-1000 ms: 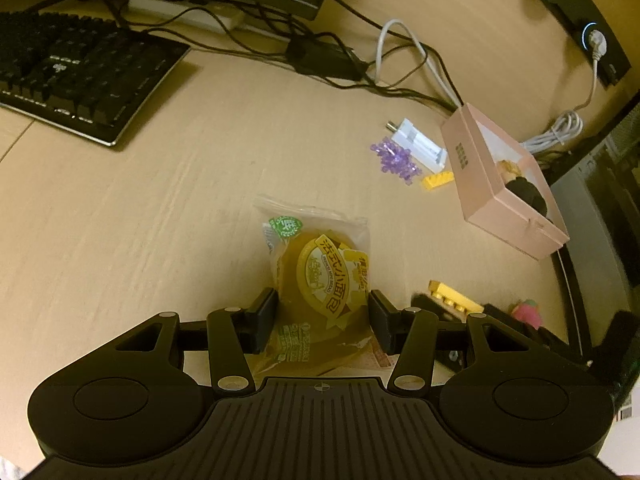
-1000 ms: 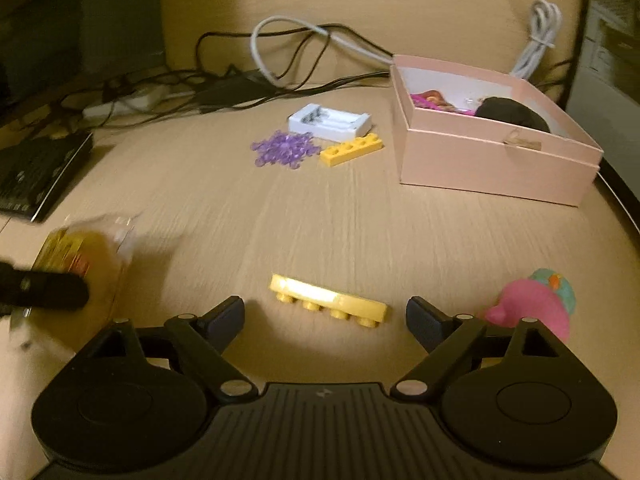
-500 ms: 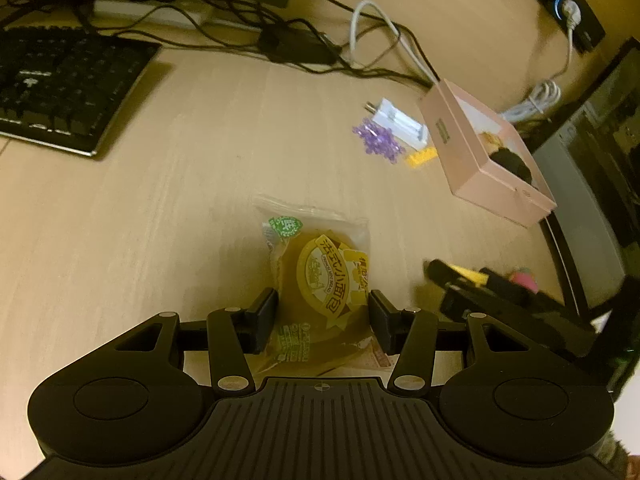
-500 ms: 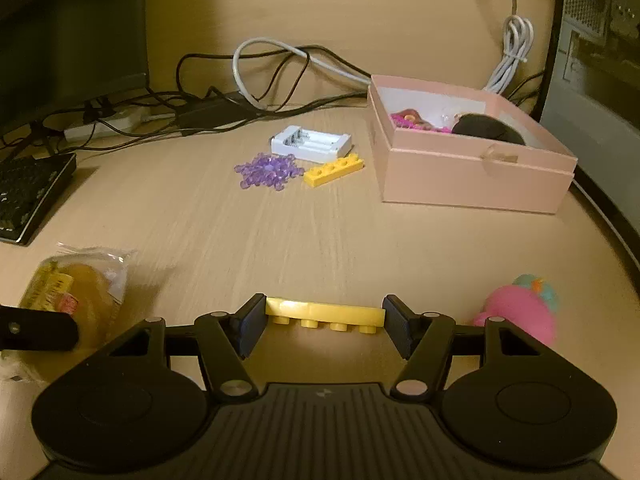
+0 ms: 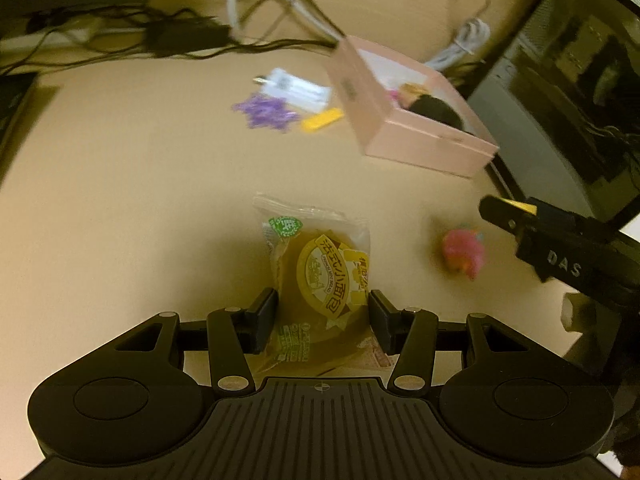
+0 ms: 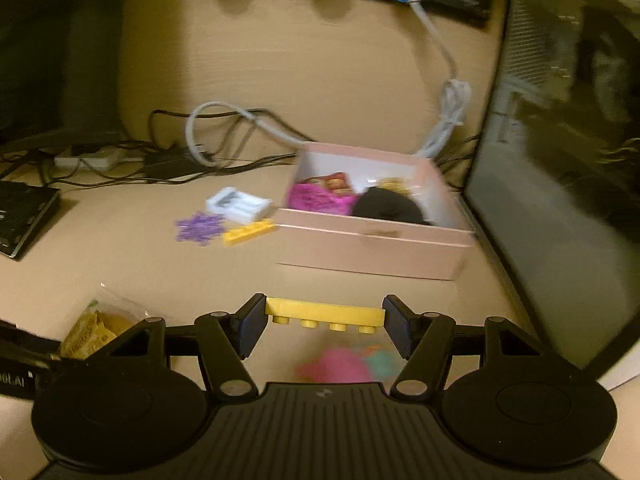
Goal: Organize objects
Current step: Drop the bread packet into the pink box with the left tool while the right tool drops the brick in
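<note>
My left gripper (image 5: 323, 320) is shut on a yellow packaged bun (image 5: 324, 276) and holds it above the desk. My right gripper (image 6: 325, 322) is shut on a long yellow brick (image 6: 324, 314), held by its ends and lifted off the desk, in front of the open pink box (image 6: 372, 240). The box (image 5: 404, 120) holds a black object, something magenta and small items. A pink toy (image 5: 464, 254) lies on the desk, right of the bun; it shows below the brick in the right wrist view (image 6: 340, 366). The right gripper also shows in the left wrist view (image 5: 560, 248).
Left of the box lie a short yellow brick (image 6: 248, 232), purple beads (image 6: 200, 227) and a white battery holder (image 6: 238, 204). Cables (image 6: 224, 128) and a power strip run along the back. A keyboard (image 6: 20, 216) is at left, a dark computer case (image 6: 560, 160) at right.
My right gripper closed on the long yellow brick and lifted it toward the pink box. My left gripper, holding the bun, moved right toward the box.
</note>
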Demonstrator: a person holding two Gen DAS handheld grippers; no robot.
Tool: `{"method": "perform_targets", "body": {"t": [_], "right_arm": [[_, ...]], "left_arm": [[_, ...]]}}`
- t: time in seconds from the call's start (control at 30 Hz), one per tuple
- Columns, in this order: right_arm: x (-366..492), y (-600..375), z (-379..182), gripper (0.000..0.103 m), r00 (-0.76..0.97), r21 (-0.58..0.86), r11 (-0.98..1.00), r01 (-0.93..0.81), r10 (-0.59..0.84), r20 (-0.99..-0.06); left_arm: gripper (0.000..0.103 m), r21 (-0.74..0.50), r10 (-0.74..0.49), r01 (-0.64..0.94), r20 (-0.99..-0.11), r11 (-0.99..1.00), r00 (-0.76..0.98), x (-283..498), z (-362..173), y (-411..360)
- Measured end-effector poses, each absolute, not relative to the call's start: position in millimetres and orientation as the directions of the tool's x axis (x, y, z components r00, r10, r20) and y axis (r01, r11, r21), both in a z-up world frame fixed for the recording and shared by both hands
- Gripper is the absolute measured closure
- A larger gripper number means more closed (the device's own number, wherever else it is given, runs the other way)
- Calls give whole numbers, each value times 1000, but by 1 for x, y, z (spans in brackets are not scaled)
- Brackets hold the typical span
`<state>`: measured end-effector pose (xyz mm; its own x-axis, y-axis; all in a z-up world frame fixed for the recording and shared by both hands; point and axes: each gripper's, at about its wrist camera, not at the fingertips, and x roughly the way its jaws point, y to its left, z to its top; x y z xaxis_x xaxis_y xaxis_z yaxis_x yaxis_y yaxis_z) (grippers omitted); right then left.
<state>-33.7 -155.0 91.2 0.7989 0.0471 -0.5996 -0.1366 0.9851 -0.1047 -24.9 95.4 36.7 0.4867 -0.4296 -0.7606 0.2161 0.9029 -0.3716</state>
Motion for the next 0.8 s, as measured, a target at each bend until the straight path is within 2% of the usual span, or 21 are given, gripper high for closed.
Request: {"method": "perform_targets", "body": {"t": [0.33, 0.5, 0.67, 0.73, 0.8], "right_arm": [[-42, -237, 92, 40, 793, -85, 992, -98, 26, -609], [-41, -259, 80, 40, 787, -38, 996, -85, 44, -615], [-36, -271, 73, 40, 778, 9, 997, -79, 67, -625], [-34, -273, 74, 40, 783, 7, 996, -88, 73, -618], [-31, -275, 74, 40, 781, 17, 995, -94, 84, -619]], "left_arm": [[49, -358, -462, 293, -684, 887, 564, 28, 77, 25], [49, -324, -464, 333, -632, 886, 621, 81, 100, -15], [48, -300, -436, 316, -602, 900, 669, 148, 98, -56], [48, -289, -410, 292, -611, 912, 677, 174, 90, -68], [47, -215, -345, 277, -710, 937, 614, 205, 70, -86]]}}
